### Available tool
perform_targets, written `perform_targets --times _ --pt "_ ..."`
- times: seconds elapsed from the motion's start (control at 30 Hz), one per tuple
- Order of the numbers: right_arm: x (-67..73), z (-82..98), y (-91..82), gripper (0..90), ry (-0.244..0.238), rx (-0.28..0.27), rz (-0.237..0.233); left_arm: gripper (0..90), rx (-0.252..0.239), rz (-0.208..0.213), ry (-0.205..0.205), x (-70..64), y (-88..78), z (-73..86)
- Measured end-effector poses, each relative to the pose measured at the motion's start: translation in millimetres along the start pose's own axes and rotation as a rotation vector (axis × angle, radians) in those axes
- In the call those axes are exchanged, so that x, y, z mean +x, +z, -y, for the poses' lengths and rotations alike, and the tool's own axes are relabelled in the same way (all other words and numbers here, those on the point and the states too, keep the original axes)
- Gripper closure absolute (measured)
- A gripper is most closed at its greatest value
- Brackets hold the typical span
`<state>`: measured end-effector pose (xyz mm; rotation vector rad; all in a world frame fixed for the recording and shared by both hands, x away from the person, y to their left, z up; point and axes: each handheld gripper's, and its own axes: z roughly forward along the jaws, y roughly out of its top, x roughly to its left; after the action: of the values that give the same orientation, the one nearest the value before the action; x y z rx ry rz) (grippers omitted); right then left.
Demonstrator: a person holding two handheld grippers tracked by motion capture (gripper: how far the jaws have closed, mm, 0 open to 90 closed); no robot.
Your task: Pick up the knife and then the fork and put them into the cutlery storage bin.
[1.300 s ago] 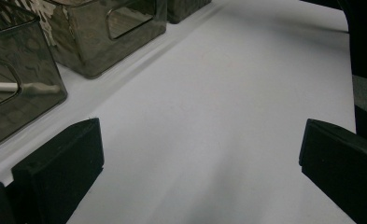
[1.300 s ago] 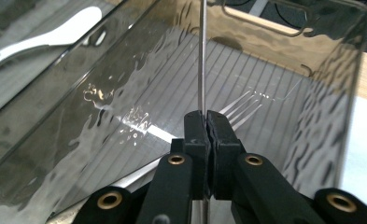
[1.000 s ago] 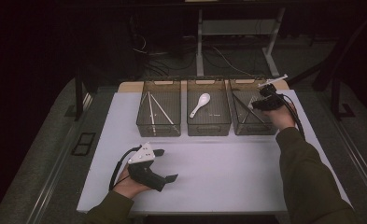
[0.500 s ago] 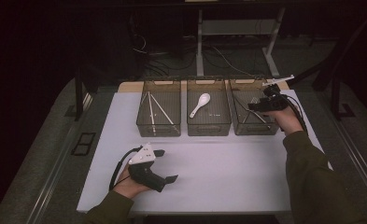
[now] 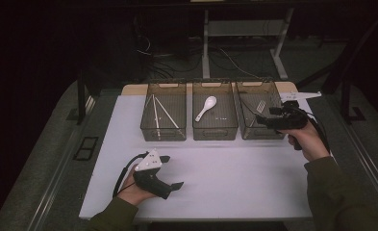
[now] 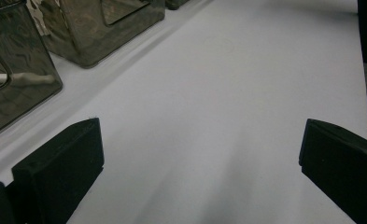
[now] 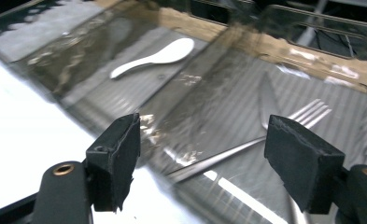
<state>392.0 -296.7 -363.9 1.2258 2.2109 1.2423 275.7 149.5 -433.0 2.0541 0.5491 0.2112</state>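
The right gripper (image 5: pixel 273 119) hangs above the right-hand bin (image 5: pixel 254 132), one of three smoky see-through bins standing in a row on the white bench (image 5: pixel 234 183). Its fingers (image 7: pixel 116 158) stand well apart with nothing between the pads; they have just been opening. In the right gripper view a metal fork (image 7: pixel 251 144) lies flat on the ribbed floor of that bin, below and just beyond the fingers, its tines toward the right-hand finger and its handle running back under the gap between the two. The fork touches neither finger. Past the left-hand finger, across the bin wall, a white spoon (image 7: pixel 155 57) lies in the middle bin (image 5: pixel 214 118), well away from the fingers. In the high view the spoon's bowl points to the far side of the bench.

The left gripper (image 5: pixel 170 180) rests low over the near part of the bench, held in the person's left hand (image 5: pixel 133 187), well apart from the bins. Its fingers (image 6: pixel 62 168) are spread wide, with bare white bench between and ahead of them. The left bin (image 5: pixel 163 134), holding pale chopsticks (image 5: pixel 157 113), stands farther off beyond these fingers.
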Motion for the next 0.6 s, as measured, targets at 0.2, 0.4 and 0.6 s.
perform_targets --times 0.2,0.4,0.6 --pt "21.6 18.2 -15.3 24.4 -0.03 -0.037 -0.057 0.0 0.003 0.002 0.003 -1.4 0.5 -0.1" --pt "35.6 37.1 -21.9 22.8 -0.062 -0.036 -0.076 0.0 0.002 0.004 0.002 -2.0 0.4 -0.4" --pt "43.5 55.2 -27.6 20.8 -0.066 -0.041 -0.073 0.0 -0.003 0.01 0.007 -2.3 0.2 -0.8"
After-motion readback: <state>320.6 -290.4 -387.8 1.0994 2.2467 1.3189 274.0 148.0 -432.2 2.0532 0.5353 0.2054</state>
